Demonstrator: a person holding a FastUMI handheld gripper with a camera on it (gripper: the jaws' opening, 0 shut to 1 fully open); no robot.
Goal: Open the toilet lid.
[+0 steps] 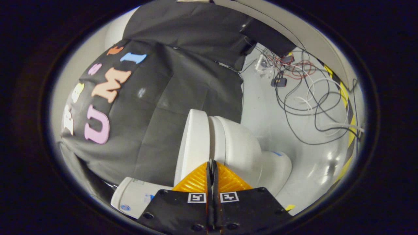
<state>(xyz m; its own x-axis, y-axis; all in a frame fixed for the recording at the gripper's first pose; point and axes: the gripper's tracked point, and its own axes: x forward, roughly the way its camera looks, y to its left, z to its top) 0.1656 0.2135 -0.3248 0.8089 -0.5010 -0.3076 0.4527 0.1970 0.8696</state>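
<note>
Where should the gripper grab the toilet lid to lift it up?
Probably at the lid's front rim, the thin edge just ahead of the fingertips, farthest from the tank end where it likely hinges. Come in from the front with one finger on each face of the edge. The gripper is shut now with nothing between its fingers, so it must open first.

The gripper has its 2 fingers pressed together, tips right at the edge of the toilet lid. The toilet bowl sits just beyond. Loose cables sprawl across the grey floor further off.
</note>
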